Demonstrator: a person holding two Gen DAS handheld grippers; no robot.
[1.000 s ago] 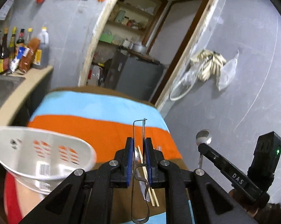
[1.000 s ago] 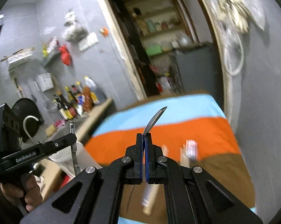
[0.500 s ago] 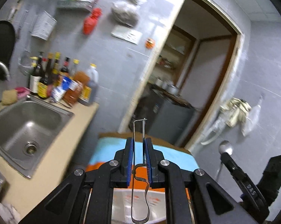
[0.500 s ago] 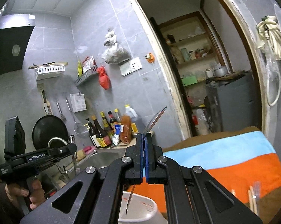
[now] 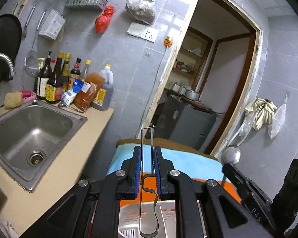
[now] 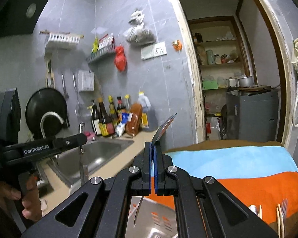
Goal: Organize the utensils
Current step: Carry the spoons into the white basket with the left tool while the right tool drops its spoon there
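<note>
My left gripper (image 5: 147, 158) is shut on a thin wire-framed metal peeler (image 5: 142, 138) that stands upright, its looped handle hanging below the pads. My right gripper (image 6: 153, 152) is shut on a metal spoon (image 6: 164, 127), bowl up and handle tip pointing down. Each gripper shows in the other's view: the right gripper (image 5: 246, 190) with the spoon (image 5: 231, 155), the left gripper (image 6: 55, 146) with the peeler (image 6: 82, 168). A white slotted basket (image 5: 127, 216) (image 6: 162, 208) lies just beneath both grippers. A fork (image 6: 284, 205), chopsticks (image 6: 278, 220) and another spoon (image 6: 253, 210) rest on the striped cloth (image 6: 238, 164).
A steel sink (image 5: 30, 130) is set in the beige counter (image 5: 73, 164) to the left, with bottles (image 5: 55, 79) and packets behind it. A faucet (image 6: 49, 119) and a black pan (image 6: 46, 103) are at the wall. An open doorway (image 5: 218, 79) lies ahead.
Both grippers have swung left and tilted up, bringing the sink, counter and wall into view. The basket now sits below the fingers. Peeler and spoon stay gripped.
</note>
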